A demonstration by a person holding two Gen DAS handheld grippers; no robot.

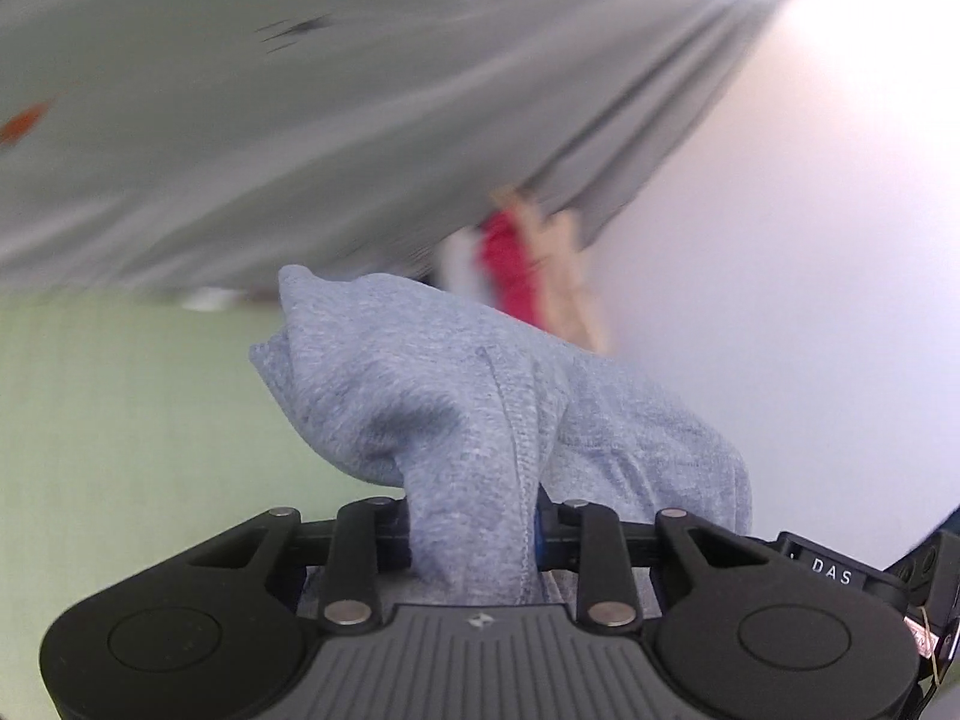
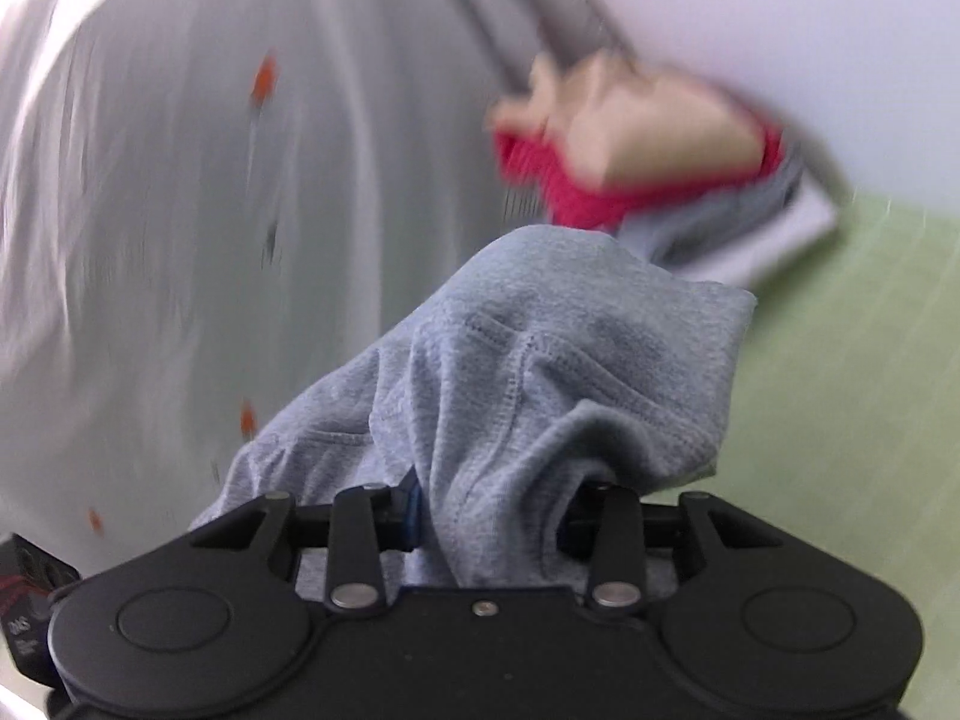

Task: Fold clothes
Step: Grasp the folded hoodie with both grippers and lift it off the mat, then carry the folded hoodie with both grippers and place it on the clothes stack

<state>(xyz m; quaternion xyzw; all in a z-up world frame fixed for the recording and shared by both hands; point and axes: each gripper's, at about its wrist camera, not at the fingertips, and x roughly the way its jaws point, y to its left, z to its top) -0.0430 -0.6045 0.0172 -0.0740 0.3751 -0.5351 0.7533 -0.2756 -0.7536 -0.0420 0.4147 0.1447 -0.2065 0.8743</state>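
Observation:
A light blue-grey knit garment [image 1: 480, 396] is bunched up in front of my left gripper [image 1: 474, 531], which is shut on a fold of it. The same garment [image 2: 558, 354] drapes over my right gripper [image 2: 492, 516], which is shut on another fold. The fingertips of both grippers are hidden by the cloth. The garment is held up off the pale green surface [image 1: 120, 420], which also shows in the right wrist view [image 2: 840, 390].
A pile of red and beige clothes [image 2: 630, 150] lies at the far edge of the green surface, also in the left wrist view [image 1: 534, 264]. A grey curtain with small orange marks [image 1: 270, 108] hangs behind. A white wall [image 1: 780, 240] stands on the right. The background is motion-blurred.

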